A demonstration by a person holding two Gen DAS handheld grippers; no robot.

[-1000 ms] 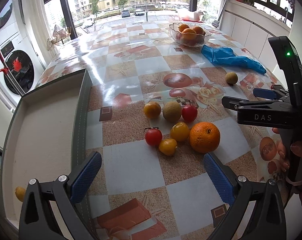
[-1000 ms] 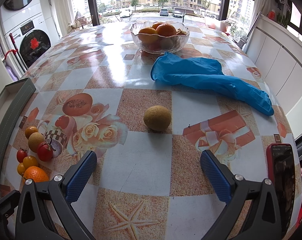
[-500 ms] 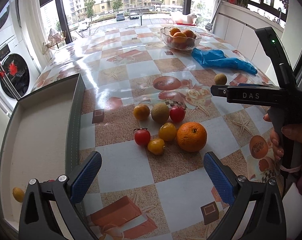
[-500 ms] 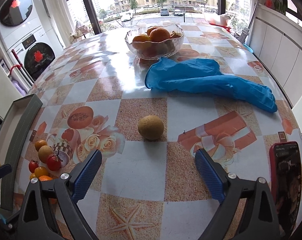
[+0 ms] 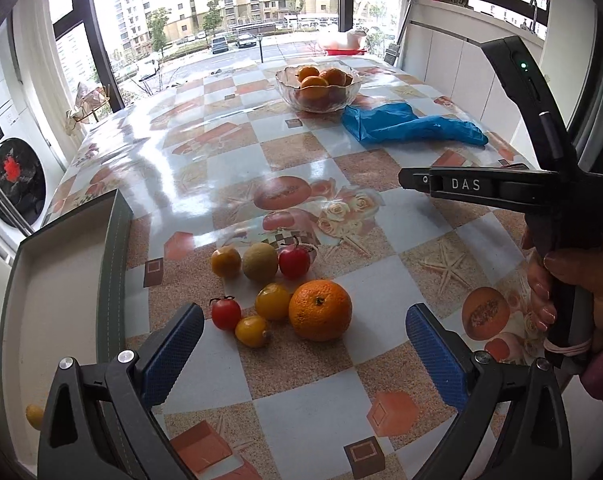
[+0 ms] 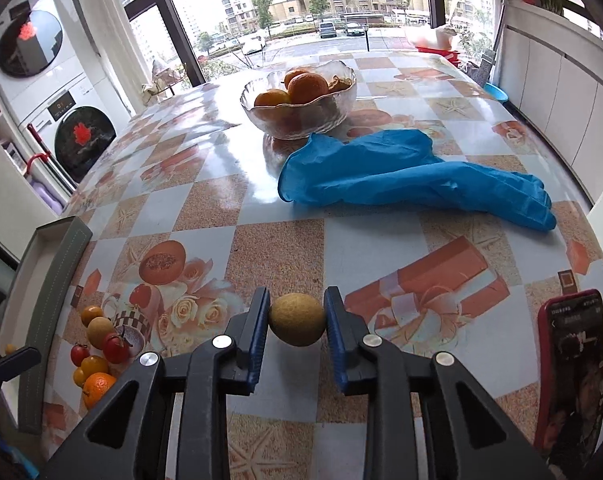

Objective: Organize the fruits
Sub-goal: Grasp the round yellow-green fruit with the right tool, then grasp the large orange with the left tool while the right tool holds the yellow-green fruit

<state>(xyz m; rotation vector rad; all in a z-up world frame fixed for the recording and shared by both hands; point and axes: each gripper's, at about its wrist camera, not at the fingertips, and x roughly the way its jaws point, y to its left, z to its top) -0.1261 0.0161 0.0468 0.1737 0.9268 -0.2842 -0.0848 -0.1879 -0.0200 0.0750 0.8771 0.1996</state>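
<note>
My right gripper holds a small tan round fruit just over the table; its jaws are closing and both blue pads press on the fruit's sides. My left gripper stands open above a cluster of fruit: a big orange, two red tomatoes, several small yellow fruits and a second tan fruit. Nothing is between the left fingers. The left wrist view shows the right gripper side-on at the right, held by a hand.
A grey tray sits at the table's left edge with one small yellow fruit in it. A glass bowl of oranges stands at the far end, a blue glove before it. A red-cased phone lies at the right.
The right gripper has gone forward to the tan fruit and shut on it. The left gripper has drawn back a little from the fruit cluster and stays open.
</note>
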